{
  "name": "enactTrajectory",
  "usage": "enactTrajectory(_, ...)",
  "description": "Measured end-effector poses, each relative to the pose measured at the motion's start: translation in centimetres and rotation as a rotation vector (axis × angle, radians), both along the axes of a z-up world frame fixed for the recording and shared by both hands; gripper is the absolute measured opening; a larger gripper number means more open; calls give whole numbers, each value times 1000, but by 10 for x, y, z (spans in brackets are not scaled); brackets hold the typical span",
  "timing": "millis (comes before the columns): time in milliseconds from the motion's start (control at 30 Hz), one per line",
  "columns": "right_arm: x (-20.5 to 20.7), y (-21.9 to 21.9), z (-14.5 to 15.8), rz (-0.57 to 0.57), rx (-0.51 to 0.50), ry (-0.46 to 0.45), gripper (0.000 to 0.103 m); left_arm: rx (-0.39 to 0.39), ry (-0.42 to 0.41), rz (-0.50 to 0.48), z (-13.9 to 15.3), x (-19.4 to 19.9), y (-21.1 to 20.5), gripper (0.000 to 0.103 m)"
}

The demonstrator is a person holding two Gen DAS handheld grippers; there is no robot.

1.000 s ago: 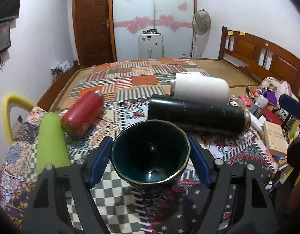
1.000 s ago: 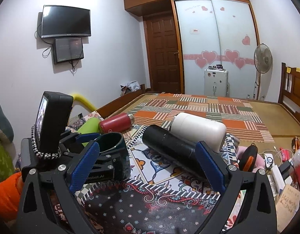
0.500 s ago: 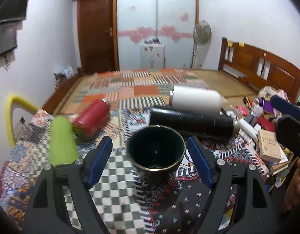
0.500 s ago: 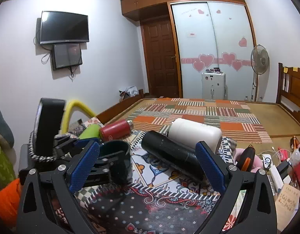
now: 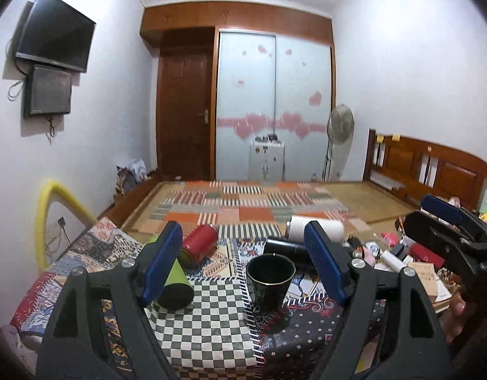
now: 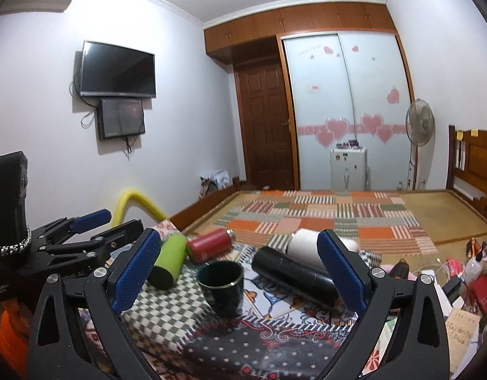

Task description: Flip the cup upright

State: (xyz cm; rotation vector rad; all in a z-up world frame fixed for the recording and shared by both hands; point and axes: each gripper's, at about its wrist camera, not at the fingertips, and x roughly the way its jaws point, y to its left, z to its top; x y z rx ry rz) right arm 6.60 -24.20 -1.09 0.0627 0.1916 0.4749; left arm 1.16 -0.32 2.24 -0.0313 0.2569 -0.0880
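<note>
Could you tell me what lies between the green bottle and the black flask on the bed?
The dark cup stands upright between the green bottle and the black flask, apart from both, in the right wrist view.

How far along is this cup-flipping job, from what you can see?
It looks done: the cup stands upright on the patterned cloth, mouth up. Nothing is in hand; the left gripper and right gripper are both open, with the cup standing free between their fingers. The bottles beside it lie on their sides, the black one closest. Probably only pulling the grippers away remains.
</note>
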Motion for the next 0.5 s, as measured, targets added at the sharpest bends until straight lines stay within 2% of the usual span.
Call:
enactTrajectory(167,-26,7,12,-18,-6,-68,103,-5,-57,12,10,-31,3,80)
enactTrajectory(333,-45,14,15,-18,-6,-96,103,-21,-83,17,15,-53,6,92)
enactTrajectory(500,-55,16,11,-30,-9,-95,103,-12,-107,35,16,-68,5,98)
